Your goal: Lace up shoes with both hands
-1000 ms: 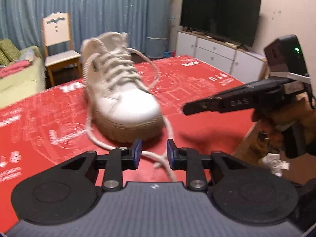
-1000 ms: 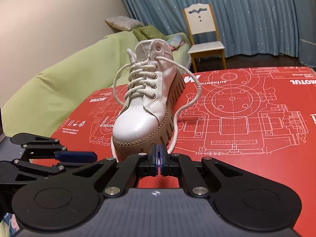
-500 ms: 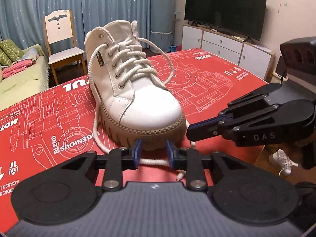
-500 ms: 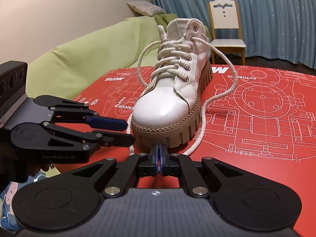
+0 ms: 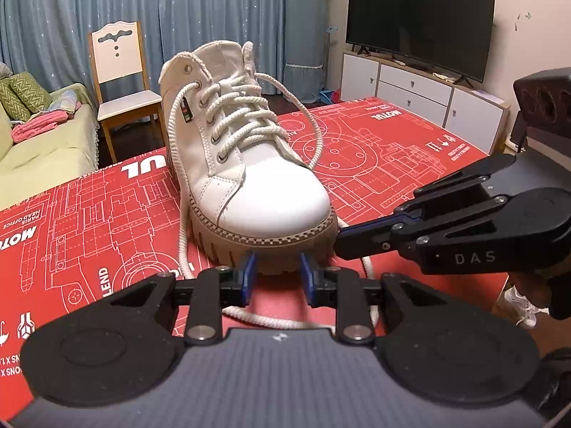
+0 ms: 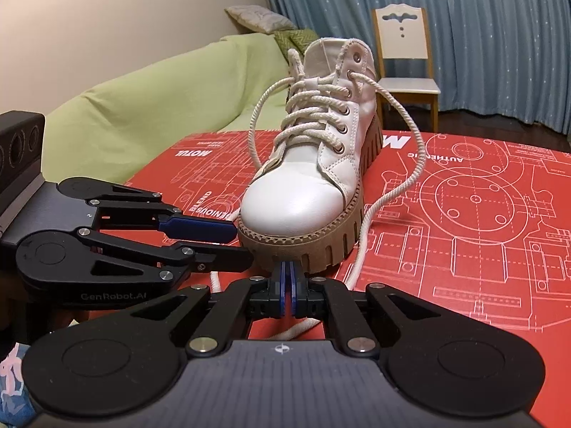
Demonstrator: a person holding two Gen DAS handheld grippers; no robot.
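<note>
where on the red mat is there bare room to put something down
Bare stretch of red mat on the boot's eyelet side, past the lace loop. Crowded at the toe: left gripper, right gripper opening, and lace ends.

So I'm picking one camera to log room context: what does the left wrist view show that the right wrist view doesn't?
Only the left wrist view: the television on its white cabinet, and the right gripper from the side.

Only the right wrist view: the left gripper from the side, with blue pads apart.

Both: the white boot, its loose laces, the red mat, the wooden chair, the green sofa and the blue curtains.
</note>
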